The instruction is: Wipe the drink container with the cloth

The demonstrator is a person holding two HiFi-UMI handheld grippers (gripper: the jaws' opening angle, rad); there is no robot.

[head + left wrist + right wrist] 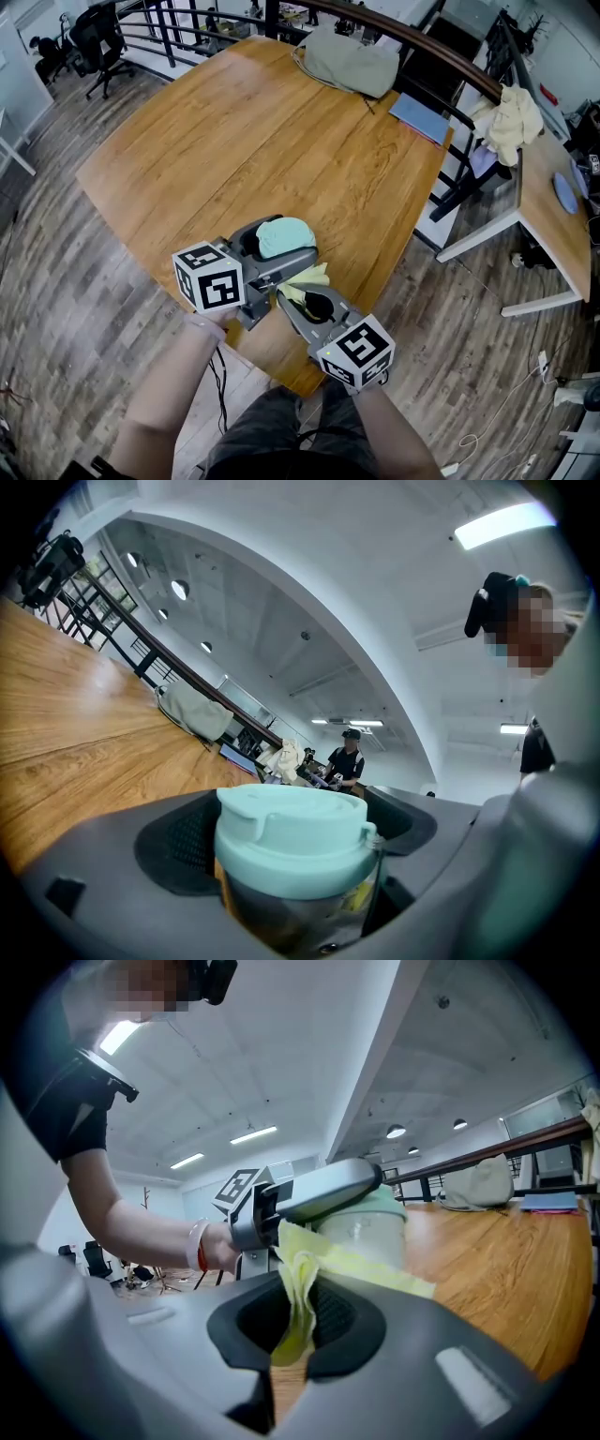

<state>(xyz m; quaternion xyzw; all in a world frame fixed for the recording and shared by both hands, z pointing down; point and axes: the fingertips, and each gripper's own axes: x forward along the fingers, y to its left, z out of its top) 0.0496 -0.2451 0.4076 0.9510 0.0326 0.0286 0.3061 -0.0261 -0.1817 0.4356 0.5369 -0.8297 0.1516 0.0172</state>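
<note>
The left gripper [292, 857] has its jaws closed against both sides of the drink container [286, 236], a clear bottle with a mint-green lid, and holds it over the near edge of the wooden tabletop [281, 141]. The right gripper [296, 1324], just beside it, has its jaws pinched together on a yellow cloth [302, 1269]. The loose part of the cloth lies against the container's side below the lid.
</note>
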